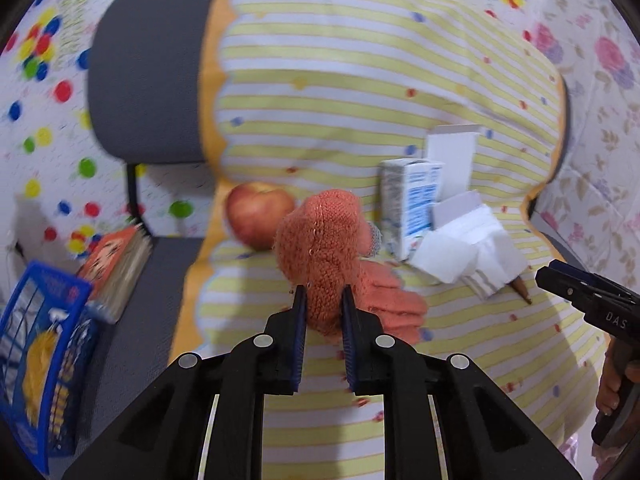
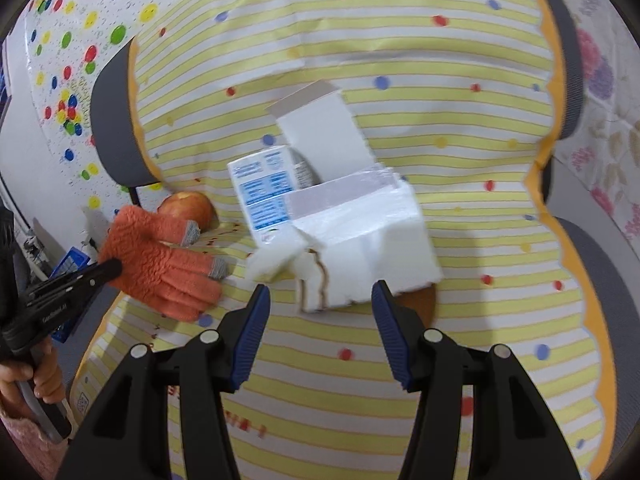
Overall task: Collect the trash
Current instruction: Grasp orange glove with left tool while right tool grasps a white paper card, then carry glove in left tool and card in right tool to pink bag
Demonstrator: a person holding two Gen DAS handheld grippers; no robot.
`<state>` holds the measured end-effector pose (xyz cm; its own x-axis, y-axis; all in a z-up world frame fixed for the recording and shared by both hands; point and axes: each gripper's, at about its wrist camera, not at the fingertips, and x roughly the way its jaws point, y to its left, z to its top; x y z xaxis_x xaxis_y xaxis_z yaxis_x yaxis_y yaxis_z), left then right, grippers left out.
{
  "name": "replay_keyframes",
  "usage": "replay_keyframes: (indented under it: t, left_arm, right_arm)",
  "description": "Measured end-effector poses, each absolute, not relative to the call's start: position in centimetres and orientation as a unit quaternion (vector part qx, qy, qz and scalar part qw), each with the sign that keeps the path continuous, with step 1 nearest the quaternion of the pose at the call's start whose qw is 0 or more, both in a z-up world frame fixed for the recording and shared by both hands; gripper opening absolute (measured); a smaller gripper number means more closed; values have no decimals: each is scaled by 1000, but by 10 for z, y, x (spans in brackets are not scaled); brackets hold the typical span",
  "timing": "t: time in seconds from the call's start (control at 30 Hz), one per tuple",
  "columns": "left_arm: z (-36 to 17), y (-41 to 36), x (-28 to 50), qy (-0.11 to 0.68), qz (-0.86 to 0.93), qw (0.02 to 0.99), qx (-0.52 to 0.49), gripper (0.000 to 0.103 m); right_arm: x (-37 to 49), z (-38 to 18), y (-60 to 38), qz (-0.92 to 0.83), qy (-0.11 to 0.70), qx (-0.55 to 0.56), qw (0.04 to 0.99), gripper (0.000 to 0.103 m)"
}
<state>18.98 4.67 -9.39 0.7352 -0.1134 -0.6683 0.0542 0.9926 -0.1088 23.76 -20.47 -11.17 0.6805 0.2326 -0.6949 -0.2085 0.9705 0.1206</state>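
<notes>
This looks like a lived-in home room, a makeshift play or study corner rather than a lab or shop. A table is draped in a yellow-and-white striped cloth [image 2: 360,360] with a scalloped orange border, and the walls behind are covered with a sheet of bright coloured dots [image 1: 44,80] on one side and a floral print [image 1: 600,120] on the other. Everyday household bits lie about — an apple [image 1: 258,216], a knitted orange glove [image 1: 320,248], a small blue-and-white carton [image 1: 412,208], a grey padded chair [image 1: 148,80], an illustrated book [image 1: 116,264] and a blue basket [image 1: 44,352].
</notes>
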Motion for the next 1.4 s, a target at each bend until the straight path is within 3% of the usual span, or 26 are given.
replay_keyframes:
  t: [0.07, 0.57, 0.67, 0.73, 1.07, 1.4]
  left_arm:
    - [-97, 52, 188, 362, -34, 931, -40, 17]
    - [-118, 59, 197, 381, -33, 923, -45, 17]
    - [-115, 58, 193, 378, -36, 924, -48, 17]
    - [-111, 57, 189, 373, -39, 926, -49, 17]
    - [-47, 34, 131, 294, -100, 949, -58, 17]
    - [-30, -11, 61, 274, -164, 947, -32, 17]
  right_arm:
    - [244, -114, -193, 128, 381, 4, 916, 46]
    - [319, -153, -174, 132, 431, 47, 891, 45]
    - [320, -155, -173, 139, 439, 61, 886, 15]
    - [308, -146, -171, 151, 423, 63, 891, 3]
    - [203, -61, -170, 143, 325, 4, 935, 2]
    - [120, -46, -199, 120, 305, 25, 944, 2]
